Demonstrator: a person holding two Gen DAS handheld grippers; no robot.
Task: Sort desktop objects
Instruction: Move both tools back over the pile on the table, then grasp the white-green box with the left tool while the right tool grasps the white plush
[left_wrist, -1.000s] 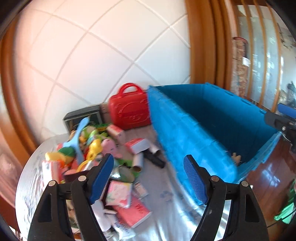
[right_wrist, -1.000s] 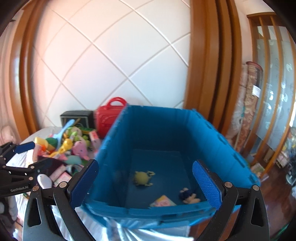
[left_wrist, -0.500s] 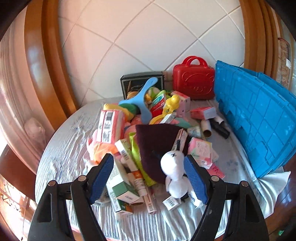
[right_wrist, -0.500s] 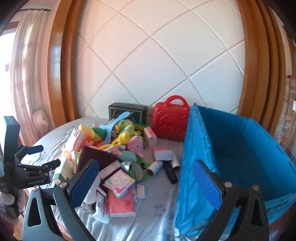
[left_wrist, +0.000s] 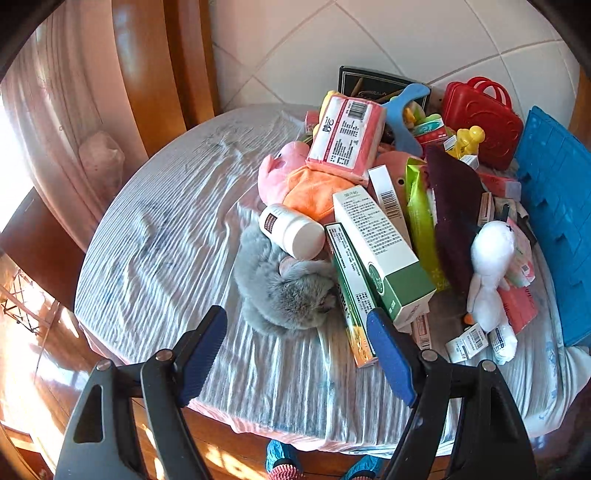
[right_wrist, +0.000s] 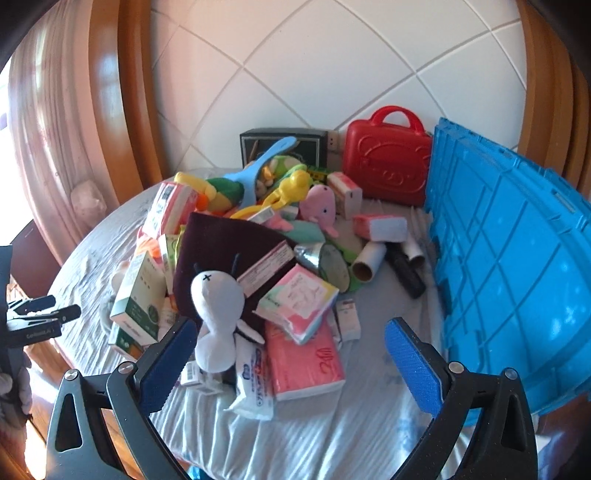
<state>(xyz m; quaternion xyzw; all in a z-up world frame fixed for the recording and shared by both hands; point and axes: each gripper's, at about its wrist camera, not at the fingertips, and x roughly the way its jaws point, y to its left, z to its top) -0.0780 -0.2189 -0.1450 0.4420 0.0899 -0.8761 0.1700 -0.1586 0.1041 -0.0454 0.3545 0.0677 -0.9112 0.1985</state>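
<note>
1. Both wrist views are swinging off the blue crate (right_wrist: 517, 236) and onto the clutter pile (left_wrist: 388, 184). A second ago the right view was looking straight into the crate; now the crate is filling only the right edge of that frame, and only the right edge of the left view too. My read: a drop-off is done and both hands are heading back for the next pick.
2. The table (left_wrist: 159, 229) with its striped cloth is now taking up the left half of the left view; earlier that view was showing mostly wall and crate.
3. The left gripper (left_wrist: 295, 354) is hanging released, nothing between the jaws, same spread as in the earlier frames. It is pointing down at the bottom centre of its frame, just short of the grey plush (left_wrist: 284, 291), which was not visible a second ago.
4. The right gripper (right_wrist: 288, 362) is also standing wide and empty, bottom centre of its frame, with the white plush (right_wrist: 218, 314) just beyond its left pad and the pink tissue pack (right_wrist: 306, 362) between the pads in the picture but further off. No contact.
5. Nearest candidates: grey plush for the left, white plush or tissue pack for the right. That is a guess.
6. The green-and-white box (left_wrist: 384, 251) is leaning over the grey plush's right side, so pulling the plush may be dragging it.
7. The white bottle (left_wrist: 291, 232) is lying on the plush's upper edge, so it could roll.
</note>
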